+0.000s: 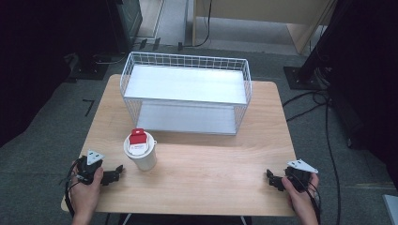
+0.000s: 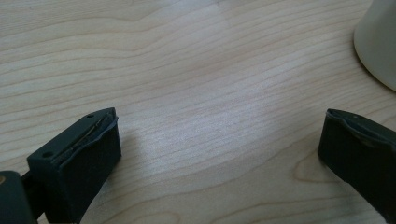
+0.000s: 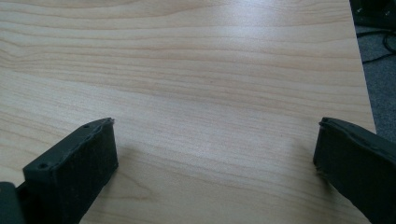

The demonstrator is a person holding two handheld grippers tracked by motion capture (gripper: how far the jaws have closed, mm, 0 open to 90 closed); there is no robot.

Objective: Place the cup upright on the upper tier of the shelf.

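A white paper cup with a white lid and a red tag on top stands on the wooden table, left of centre. My left gripper rests at the table's front left, a short way left of the cup, held by a hand. Its jaws stand wide apart over bare wood in the left gripper view, with the cup's base at the upper right. My right gripper rests at the front right edge. Its jaws are also wide apart with nothing between them.
A white wire two-shelf rack stands at the back of the table, both shelves bare. Grey carpet, black cables and dark stands surround the table. The table's right edge runs close beside the right gripper.
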